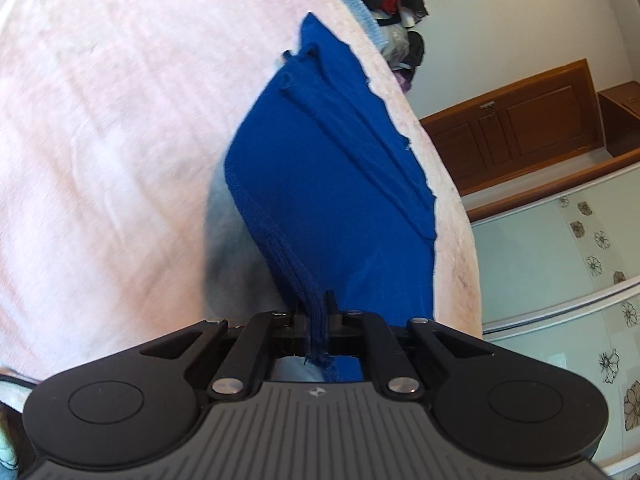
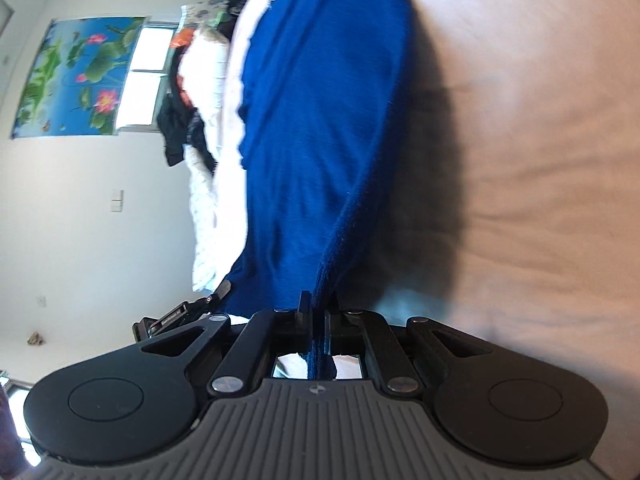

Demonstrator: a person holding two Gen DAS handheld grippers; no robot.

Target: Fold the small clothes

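You are holding the blue garment (image 1: 332, 184) above the pale pink bed cover (image 1: 120, 128), its near edge lifted off the cover and its far end trailing toward the cover's far edge. Your left gripper (image 1: 317, 312) is clenching a bunched, ribbed hem of the garment between its jaws. Your right gripper (image 2: 320, 314) is pinching another edge of the same garment, its jaws pressed tight on the fabric. The garment is casting a dark shadow on the cover beside it. Beyond the cover's far edge, a heap of mixed clothes (image 1: 400, 4) is lying, and past that a wooden cabinet (image 1: 516, 124) is standing against the wall.
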